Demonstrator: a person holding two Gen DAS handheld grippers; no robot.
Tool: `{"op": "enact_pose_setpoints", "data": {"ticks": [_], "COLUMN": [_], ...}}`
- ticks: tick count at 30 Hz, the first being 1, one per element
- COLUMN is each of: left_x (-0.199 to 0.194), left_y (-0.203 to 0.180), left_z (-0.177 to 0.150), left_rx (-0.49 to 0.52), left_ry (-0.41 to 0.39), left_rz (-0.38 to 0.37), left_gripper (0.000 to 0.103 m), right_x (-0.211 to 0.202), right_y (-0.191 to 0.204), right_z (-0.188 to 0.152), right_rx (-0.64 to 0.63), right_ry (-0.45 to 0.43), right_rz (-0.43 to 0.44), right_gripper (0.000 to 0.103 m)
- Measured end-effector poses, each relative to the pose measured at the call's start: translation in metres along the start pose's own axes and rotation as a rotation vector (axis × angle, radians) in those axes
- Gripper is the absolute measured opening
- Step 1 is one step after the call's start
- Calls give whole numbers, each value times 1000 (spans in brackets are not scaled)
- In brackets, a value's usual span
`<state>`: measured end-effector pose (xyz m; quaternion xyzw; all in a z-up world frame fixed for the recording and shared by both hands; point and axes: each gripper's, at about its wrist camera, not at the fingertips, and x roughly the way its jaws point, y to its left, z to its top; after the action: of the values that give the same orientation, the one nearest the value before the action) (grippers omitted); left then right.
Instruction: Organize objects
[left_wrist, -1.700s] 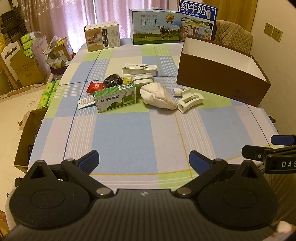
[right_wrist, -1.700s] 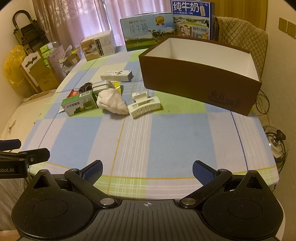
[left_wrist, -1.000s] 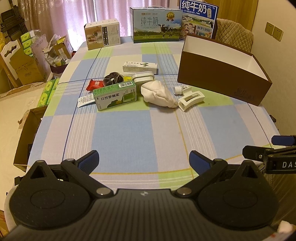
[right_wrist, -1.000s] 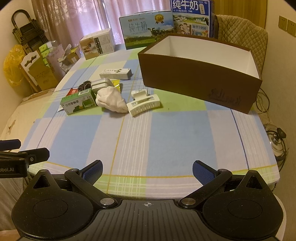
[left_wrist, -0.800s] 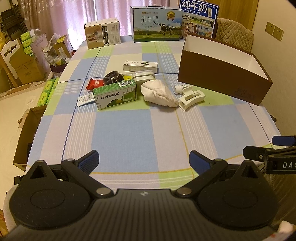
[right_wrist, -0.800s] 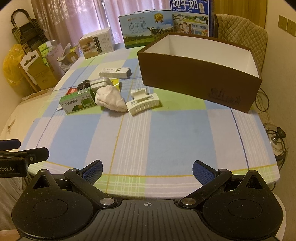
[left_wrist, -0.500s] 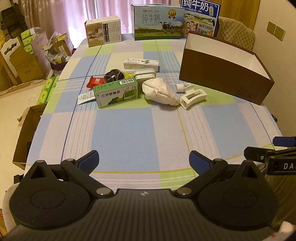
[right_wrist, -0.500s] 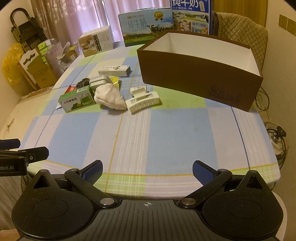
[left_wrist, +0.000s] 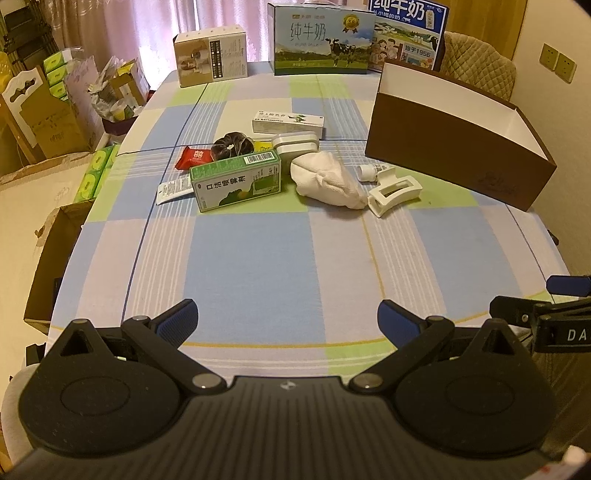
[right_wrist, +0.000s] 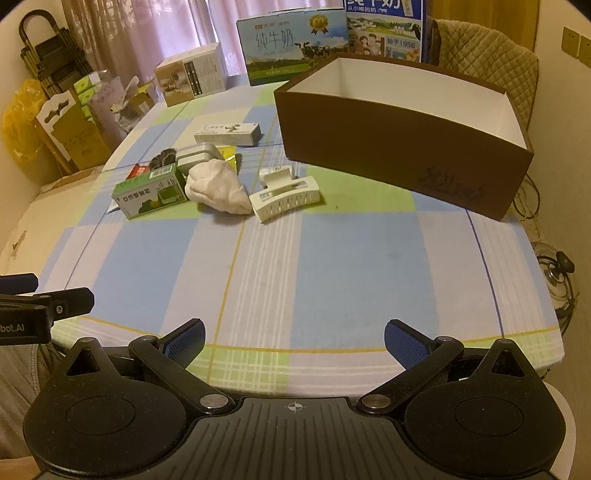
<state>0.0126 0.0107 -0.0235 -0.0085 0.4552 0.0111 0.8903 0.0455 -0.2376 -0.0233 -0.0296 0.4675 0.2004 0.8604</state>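
1. Ahead of the left gripper (left_wrist: 287, 320), whose fingers stand wide apart and hold nothing, a clutter of small goods lies well out of reach on the checked tablecloth (left_wrist: 251, 266). Farthest left are a red packet (left_wrist: 195, 156) and a dark scrunchie (left_wrist: 232, 144), with a green carton (left_wrist: 236, 181) lying nearer the tongs.
2. Straight ahead, a white cloth bundle (left_wrist: 325, 179) touches a white hair claw (left_wrist: 394, 190), with a small white bottle (left_wrist: 369, 171) just behind the claw.
3. Up and to the right of both tongs stands the open brown box (right_wrist: 402, 136), its visible white interior showing nothing inside; nothing appears to have been sorted yet.
4. Over the table's near edge, the right gripper (right_wrist: 294, 339) also hangs spread and empty, the claw nearest its line.
5. Compared with moments ago, both views have crept slightly forward and the items sit a shade lower in frame. That likely signals the opening approach, with the first pick not yet begun.
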Motion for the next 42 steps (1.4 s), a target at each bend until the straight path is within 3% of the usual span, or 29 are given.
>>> {"op": "enact_pose_setpoints", "data": {"ticks": [18, 32, 42], "left_x": [32, 69, 94], "left_y": [18, 44, 73], "left_z": [15, 39, 62], "left_rx": [-28, -27, -16], "left_ry": [23, -41, -99], "left_rz": [18, 35, 51], "left_gripper": [102, 102, 102], "right_x": [38, 72, 96], "right_y": [-9, -23, 0], "right_z": [10, 43, 80], "right_rx": [3, -6, -107], "right_ry": [1, -67, -116], "right_rz": [29, 54, 102], "right_gripper": [101, 101, 96]}}
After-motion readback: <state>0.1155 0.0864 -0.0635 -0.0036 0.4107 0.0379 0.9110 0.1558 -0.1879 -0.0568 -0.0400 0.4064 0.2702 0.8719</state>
